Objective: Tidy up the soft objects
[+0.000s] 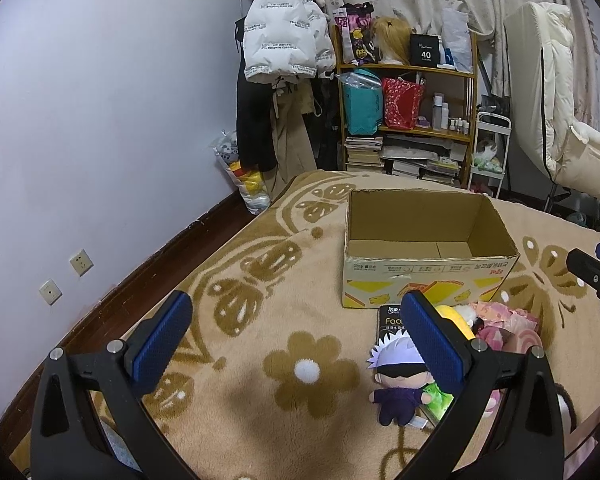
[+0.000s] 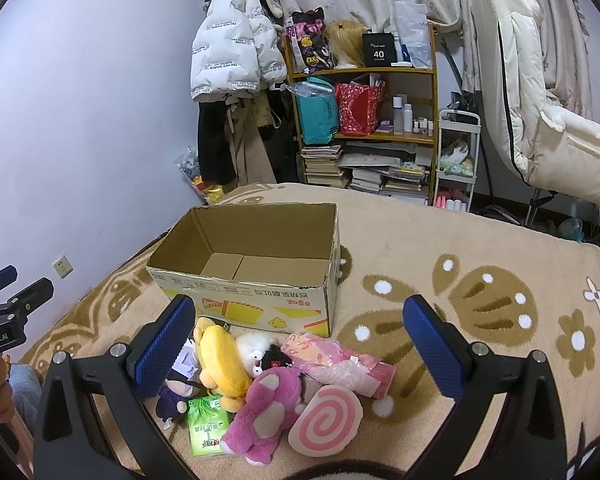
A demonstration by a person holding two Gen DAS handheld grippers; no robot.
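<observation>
A: Starting left: left gripper [image 1: 296, 344] hangs wide open over the blanket [image 1: 260, 280], nothing between the pads. Purple-suited doll [image 1: 396, 380] lies just beside its right finger.

B: Step?

A: Looks like the very start, I'd say. Nothing packed. Toys all sit in a heap on the blanket, just in front of the cardboard box [image 2: 260, 296].

B: Box contents?

A: Bare cardboard floor as far as both views show. Flaps open, standing upright.

B: Heap, left to right?

A: From the right wrist view: the doll, green packet [image 2: 206, 432] in front of it, yellow plush [image 2: 220, 360], small white-and-black plush [image 2: 262, 352], pink bear [image 2: 264, 416], pink swirl cushion [image 2: 326, 420], pink wrapped bundle [image 2: 340, 364] behind that.

B: Right gripper?

A: Right gripper [image 2: 298, 344] also spread wide, empty, hovering above the heap.

B: Next move?

A: Probably drop onto one plush, pinch its body, lift it over the box rim. They overlap, so a neighbour may drag along.
</observation>
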